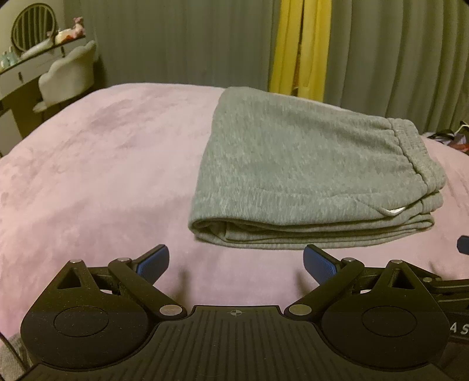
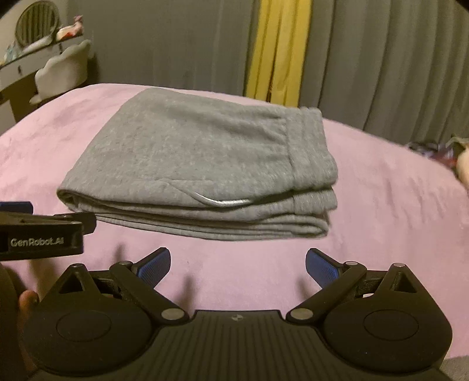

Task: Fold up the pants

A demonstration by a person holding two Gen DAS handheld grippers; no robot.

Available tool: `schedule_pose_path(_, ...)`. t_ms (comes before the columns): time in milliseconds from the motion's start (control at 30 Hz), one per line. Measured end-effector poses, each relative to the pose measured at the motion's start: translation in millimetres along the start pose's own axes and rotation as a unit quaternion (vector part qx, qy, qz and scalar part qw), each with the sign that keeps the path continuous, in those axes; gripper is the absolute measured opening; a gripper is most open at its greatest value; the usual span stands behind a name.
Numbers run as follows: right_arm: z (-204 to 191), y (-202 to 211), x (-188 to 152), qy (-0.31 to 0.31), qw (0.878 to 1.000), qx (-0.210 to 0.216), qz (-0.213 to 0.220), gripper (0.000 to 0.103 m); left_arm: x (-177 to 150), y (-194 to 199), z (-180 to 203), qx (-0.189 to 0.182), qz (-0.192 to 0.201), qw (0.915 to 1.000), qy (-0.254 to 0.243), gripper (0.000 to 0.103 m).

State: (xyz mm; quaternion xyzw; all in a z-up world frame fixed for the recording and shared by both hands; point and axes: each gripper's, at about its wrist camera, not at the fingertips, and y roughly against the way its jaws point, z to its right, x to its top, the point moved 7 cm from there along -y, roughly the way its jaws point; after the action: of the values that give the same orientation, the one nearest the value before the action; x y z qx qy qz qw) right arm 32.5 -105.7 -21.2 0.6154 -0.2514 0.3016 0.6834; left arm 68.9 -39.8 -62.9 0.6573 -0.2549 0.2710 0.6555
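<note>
Grey sweatpants (image 1: 307, 164) lie folded in a flat stack on the pink bedspread (image 1: 96, 175), waistband to the right, a white-edged pocket near the front. They also show in the right wrist view (image 2: 199, 164). My left gripper (image 1: 236, 262) is open and empty, just short of the stack's near edge. My right gripper (image 2: 237, 265) is open and empty, also just short of the near edge. The left gripper's body shows at the left of the right wrist view (image 2: 44, 234). A blue pad of the right gripper (image 1: 463, 244) shows at the right edge of the left wrist view.
Grey curtains (image 1: 176, 41) with a yellow strip (image 1: 296, 47) hang behind the bed. A vanity desk with a mirror (image 1: 29, 26) and a white chair (image 1: 67, 76) stand at the far left. Dark patterned cloth (image 1: 448, 137) lies at the bed's far right.
</note>
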Motion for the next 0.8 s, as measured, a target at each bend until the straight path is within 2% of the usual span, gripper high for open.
schedule_pose_path(100, -1.8, -1.3, 2.3, 0.004, 1.0, -0.003, 0.006, 0.099, 0.2, -0.6, 0.6, 0.0, -0.001, 1.0, -0.001, 0.101)
schedule_pose_path(333, 6.5, -3.5, 7.6, -0.03, 0.999, -0.001, 0.015, 0.099, -1.0, -2.9, 0.5, 0.003, -0.004, 1.0, -0.001, 0.101)
schedule_pose_path(800, 4.9, -3.1, 8.1, -0.028, 0.999, 0.007, 0.018, 0.099, -2.6, -4.9, 2.0, 0.008, -0.006, 0.9999, -0.007, 0.101)
